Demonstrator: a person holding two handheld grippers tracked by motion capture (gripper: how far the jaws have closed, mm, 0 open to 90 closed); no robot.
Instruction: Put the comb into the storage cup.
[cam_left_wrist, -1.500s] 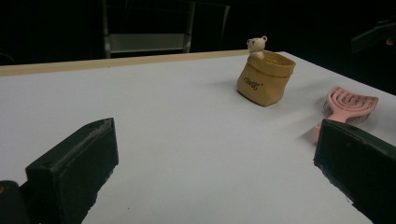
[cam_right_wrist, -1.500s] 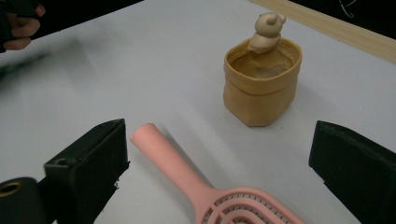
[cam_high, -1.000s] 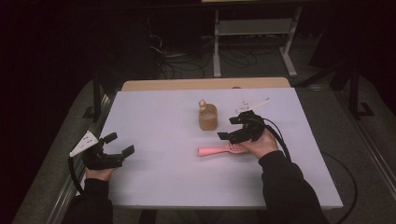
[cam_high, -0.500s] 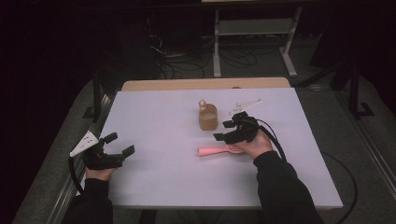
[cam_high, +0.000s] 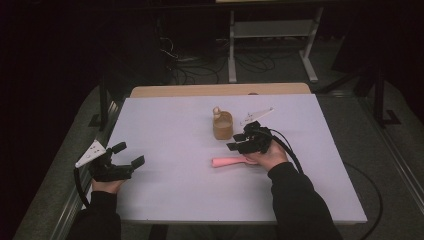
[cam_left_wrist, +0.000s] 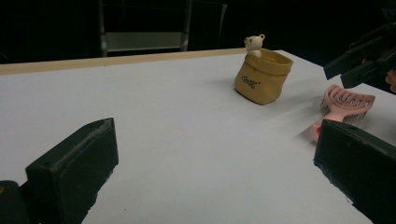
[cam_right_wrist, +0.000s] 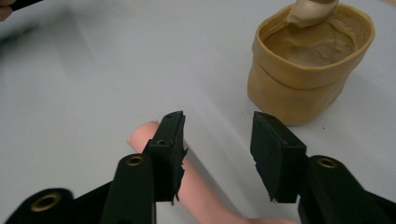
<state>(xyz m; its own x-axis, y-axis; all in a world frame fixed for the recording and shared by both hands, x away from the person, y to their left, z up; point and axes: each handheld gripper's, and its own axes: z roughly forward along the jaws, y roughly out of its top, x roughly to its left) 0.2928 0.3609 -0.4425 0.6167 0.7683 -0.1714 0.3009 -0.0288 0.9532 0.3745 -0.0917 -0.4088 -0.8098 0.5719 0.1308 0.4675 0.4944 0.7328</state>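
Right now your right gripper (cam_high: 239, 142) hovers with its jaws apart over the pink hairbrush (cam_high: 231, 161), which lies flat on the white table (cam_high: 170, 125) just in front of the tan fabric pouch (cam_high: 222, 125). In the right gripper view the brush handle (cam_right_wrist: 187, 186) runs under your left-hand jaw rather than between the two, so you hold nothing yet; you would probably need to shift sideways to straddle the handle before closing. The pouch stands upright with its mouth rolled open and a small bear figure (cam_left_wrist: 254, 43) at its rim, which makes it a likely place for the brush to go. Your left gripper (cam_high: 131, 154) rests low at the near left of the table, jaws spread wide, well apart from both things, seemingly parked out of the way.
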